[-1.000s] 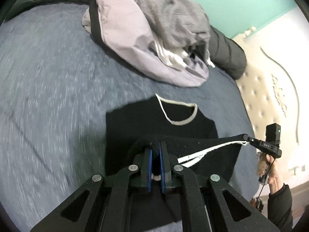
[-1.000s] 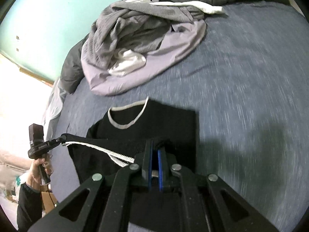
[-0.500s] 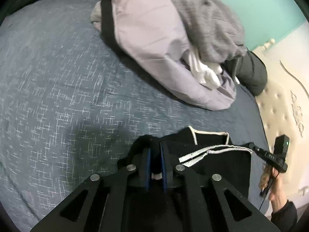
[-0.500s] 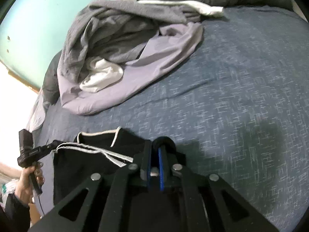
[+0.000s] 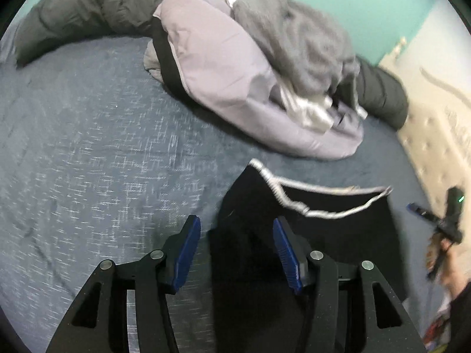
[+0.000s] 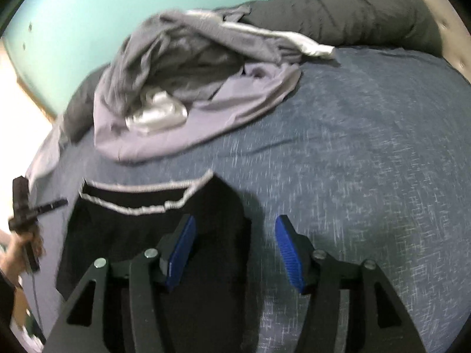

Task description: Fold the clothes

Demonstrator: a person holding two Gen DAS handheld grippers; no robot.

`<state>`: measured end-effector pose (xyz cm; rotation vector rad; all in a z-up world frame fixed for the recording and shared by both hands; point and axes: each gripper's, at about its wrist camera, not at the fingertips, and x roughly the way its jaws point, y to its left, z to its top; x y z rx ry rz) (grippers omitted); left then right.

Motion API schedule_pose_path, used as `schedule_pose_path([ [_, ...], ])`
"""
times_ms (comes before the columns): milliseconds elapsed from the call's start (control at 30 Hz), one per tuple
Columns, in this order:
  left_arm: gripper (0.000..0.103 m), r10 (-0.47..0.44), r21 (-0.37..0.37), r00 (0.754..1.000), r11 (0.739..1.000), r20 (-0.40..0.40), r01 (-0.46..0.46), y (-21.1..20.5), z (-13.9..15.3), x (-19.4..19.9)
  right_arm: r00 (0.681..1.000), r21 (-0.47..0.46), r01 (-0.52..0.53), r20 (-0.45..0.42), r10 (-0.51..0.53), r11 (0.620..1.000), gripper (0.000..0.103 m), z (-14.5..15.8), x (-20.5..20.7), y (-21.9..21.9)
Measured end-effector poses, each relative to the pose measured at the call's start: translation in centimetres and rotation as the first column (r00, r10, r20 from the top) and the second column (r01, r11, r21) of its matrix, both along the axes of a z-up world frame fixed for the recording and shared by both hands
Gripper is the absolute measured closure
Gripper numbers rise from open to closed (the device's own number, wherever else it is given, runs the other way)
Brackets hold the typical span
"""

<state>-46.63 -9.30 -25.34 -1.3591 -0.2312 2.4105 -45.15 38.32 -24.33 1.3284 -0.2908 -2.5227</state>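
Left wrist view: your left gripper (image 5: pixel 235 245) is spread wide, holding nothing, over the near corner of the black top (image 5: pixel 323 235), which lies doubled on the blue bedspread (image 5: pixel 88 147), white-trimmed hem laid at the collar. Right wrist view: your right gripper (image 6: pixel 234 247) gapes likewise, empty at the top's (image 6: pixel 147 229) other corner, so I judge this fold laid; a further fold, or the clothes heap (image 6: pixel 182 88), may follow.

Bed with blue-grey heathered cover (image 5: pixel 88 147): folded black white-trimmed garment (image 5: pixel 338 229), heap of lilac and grey clothes (image 5: pixel 235 73), dark grey bolster (image 5: pixel 82 8) along far edge.
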Motion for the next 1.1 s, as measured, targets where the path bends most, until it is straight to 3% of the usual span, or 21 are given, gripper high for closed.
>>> schedule_pose_path([
  [267,0.047,-0.08,-0.116,0.996,0.99,-0.04,0.075,2.4,-1.9,-2.3,0.997,0.119,-0.081,-0.003,0.082,0.99,0.046,-2.1,-2.7,-2.8],
  [333,0.048,-0.089,-0.128,0.995,0.988,-0.035,0.084,2.7,-2.2,-2.7,0.996,0.142,-0.088,-0.011,0.091,0.986,0.051,-2.5,-3.3,-3.0],
  [367,0.05,-0.093,-0.133,0.995,0.987,-0.032,0.088,2.8,-2.3,-2.9,0.996,0.153,-0.089,-0.012,0.092,0.984,0.062,-2.7,-3.7,-3.1],
  [433,0.069,-0.102,-0.144,0.994,0.985,-0.027,0.097,3.1,-2.7,-3.3,0.995,0.171,-0.092,-0.021,0.097,0.981,0.084,-2.8,-4.1,-3.3],
  [467,0.09,-0.106,-0.15,0.994,0.984,-0.025,0.101,3.2,-2.8,-3.6,0.995,0.18,-0.093,-0.026,0.099,0.979,0.097,-2.9,-4.3,-3.4],
  [500,0.094,-0.11,-0.155,0.994,0.982,-0.022,0.105,3.3,-3.0,-3.8,0.994,0.183,-0.094,-0.031,0.101,0.979,0.099,-2.9,-4.4,-3.5],
  [700,0.095,-0.075,-0.111,0.997,0.991,-0.005,0.074,2.5,-3.3,-4.2,0.995,0.079,0.03,-0.102,-0.022,0.996,0.101,-1.4,-4.2,0.0],
  [833,0.095,-0.034,-0.061,0.999,0.997,0.033,0.036,1.6,-4.0,-4.5,0.996,0.054,0.086,-0.027,-0.085,0.995,0.101,-2.9,-4.7,1.4],
  [967,0.095,0.005,-0.013,0.997,1.0,0.072,-0.004,0.7,-4.8,-4.9,0.996,0.072,0.075,0.034,-0.077,0.995,0.1,-4.5,-5.4,0.6],
  [1100,0.088,0.036,0.022,0.994,0.999,0.105,-0.038,0.0,-5.4,-5.2,0.995,0.1,0.078,0.056,-0.083,0.992,0.098,-5.2,-5.6,0.1],
])
